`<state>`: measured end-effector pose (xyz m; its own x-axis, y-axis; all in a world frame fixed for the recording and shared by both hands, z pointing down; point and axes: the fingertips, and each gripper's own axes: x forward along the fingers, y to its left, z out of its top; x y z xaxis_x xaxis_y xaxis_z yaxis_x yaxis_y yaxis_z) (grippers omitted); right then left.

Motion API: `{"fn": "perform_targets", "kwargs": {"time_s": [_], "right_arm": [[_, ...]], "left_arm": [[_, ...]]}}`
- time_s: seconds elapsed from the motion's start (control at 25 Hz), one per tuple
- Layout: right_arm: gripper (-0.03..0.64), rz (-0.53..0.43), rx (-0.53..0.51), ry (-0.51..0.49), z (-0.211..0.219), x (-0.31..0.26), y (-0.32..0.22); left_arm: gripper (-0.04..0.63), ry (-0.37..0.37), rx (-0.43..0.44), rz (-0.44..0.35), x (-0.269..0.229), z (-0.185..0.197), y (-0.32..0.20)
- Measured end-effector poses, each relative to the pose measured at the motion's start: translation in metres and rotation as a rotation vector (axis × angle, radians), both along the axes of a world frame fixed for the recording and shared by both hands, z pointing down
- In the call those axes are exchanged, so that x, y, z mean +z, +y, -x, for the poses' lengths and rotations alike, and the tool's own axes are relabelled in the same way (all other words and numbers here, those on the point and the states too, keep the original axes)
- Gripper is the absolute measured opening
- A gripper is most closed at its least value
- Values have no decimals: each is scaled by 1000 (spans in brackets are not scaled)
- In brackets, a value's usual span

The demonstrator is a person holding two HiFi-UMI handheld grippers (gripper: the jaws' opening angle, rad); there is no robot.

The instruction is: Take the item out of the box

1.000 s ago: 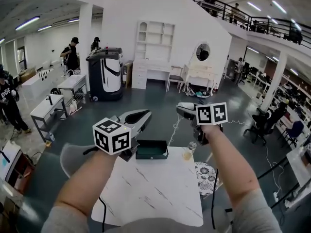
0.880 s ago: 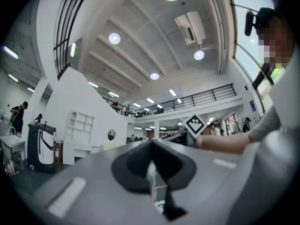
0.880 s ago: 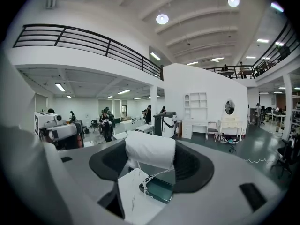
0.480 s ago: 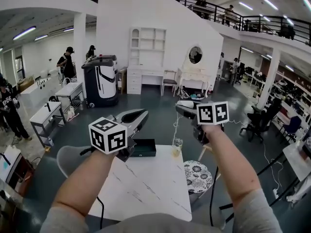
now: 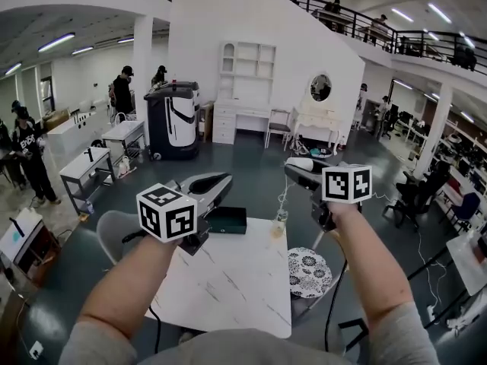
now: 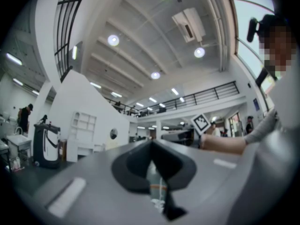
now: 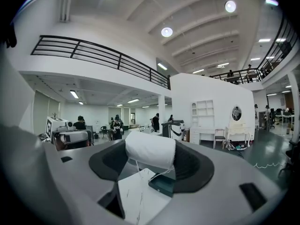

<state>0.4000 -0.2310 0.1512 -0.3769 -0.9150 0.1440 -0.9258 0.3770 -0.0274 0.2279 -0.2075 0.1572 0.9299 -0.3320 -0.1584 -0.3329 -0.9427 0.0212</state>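
A dark green open box (image 5: pixel 228 220) lies at the far edge of the white marble table (image 5: pixel 228 287); it also shows in the right gripper view below the jaws (image 7: pixel 162 184). My right gripper (image 5: pixel 298 170) hangs above and right of the box, shut on a white rolled item (image 7: pixel 150 150) with a thin string dangling from it. My left gripper (image 5: pixel 225 181) hovers just left of the box, its jaws shut on nothing. A small clear glass (image 5: pixel 280 224) stands on the table's far right corner and shows between the left jaws (image 6: pixel 157 190).
A chair with a patterned seat (image 5: pixel 308 268) stands right of the table, and a grey chair (image 5: pixel 114 230) stands to its left. Beyond are a black and white machine (image 5: pixel 173 120), grey tables (image 5: pixel 87 166), white furniture (image 5: pixel 243 101) and several people.
The head view has swung, so the table and box sit more to the left and nearer. My right gripper has drifted slightly right with the white item. The left gripper has barely moved.
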Motion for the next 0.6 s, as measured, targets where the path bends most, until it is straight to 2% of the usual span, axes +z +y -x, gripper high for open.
{"fn": "perform_targets", "kwargs": {"time_s": [0.6], "right_arm": [[290,-36,-125,-34,26,22,38]], "left_arm": [[3,-36,-73,51,33,43,29]]}}
